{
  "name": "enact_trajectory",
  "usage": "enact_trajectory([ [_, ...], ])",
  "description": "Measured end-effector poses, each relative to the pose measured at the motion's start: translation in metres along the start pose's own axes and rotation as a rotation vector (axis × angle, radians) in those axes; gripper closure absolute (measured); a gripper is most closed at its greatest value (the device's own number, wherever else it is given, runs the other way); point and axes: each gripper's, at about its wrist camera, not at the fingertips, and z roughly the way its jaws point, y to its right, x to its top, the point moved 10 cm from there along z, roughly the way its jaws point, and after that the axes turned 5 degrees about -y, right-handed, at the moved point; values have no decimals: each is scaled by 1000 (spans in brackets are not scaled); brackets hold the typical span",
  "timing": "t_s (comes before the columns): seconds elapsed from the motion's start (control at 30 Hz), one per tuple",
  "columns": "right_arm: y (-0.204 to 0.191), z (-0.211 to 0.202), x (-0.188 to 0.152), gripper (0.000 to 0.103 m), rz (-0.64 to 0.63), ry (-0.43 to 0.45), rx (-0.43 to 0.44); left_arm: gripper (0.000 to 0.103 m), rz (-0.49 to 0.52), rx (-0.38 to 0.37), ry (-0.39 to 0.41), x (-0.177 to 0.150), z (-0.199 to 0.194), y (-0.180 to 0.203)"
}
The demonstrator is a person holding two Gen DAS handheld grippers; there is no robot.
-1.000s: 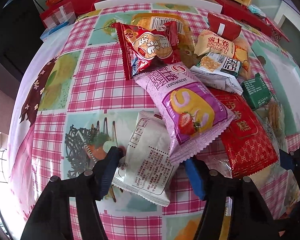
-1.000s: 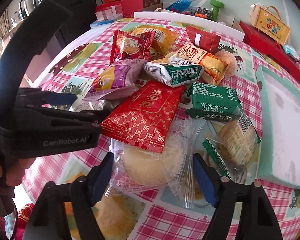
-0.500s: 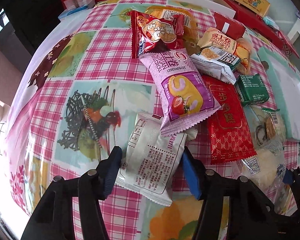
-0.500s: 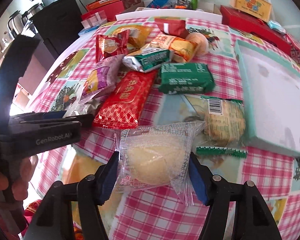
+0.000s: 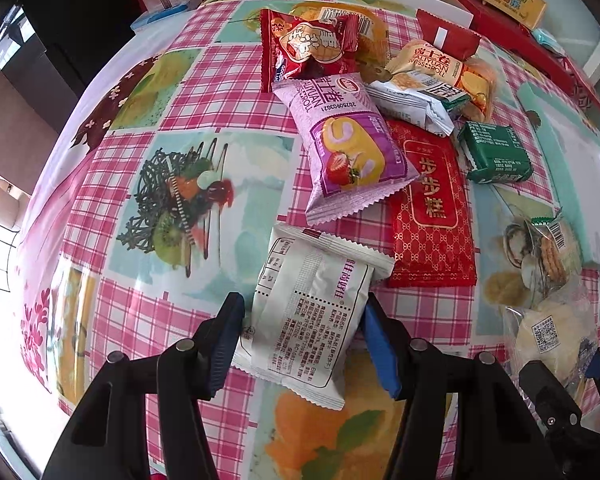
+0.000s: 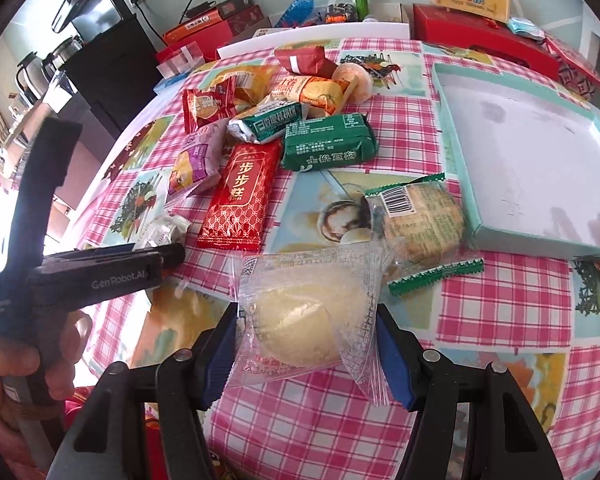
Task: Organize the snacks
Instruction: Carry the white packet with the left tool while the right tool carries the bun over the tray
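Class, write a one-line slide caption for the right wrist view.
Right gripper clamps a clear-wrapped pastry above the checked tablecloth.

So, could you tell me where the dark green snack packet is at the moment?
In the right wrist view the dark green packet lies on the tablecloth mid-table, right of the red packet and left of the teal box.

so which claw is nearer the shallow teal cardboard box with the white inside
Right. The right claw sits just left of the teal box, gripping a clear-wrapped bun; the left claw is farther left.
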Motion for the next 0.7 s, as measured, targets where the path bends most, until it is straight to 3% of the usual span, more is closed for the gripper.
enact_trajectory([
  [0.33,20,-17,0,37,55,40,23,44,-4,-19,36,-23,-31,24],
  [0.7,56,-65,28,37,108,173,14,44,22,-102,153,3,-99,66],
])
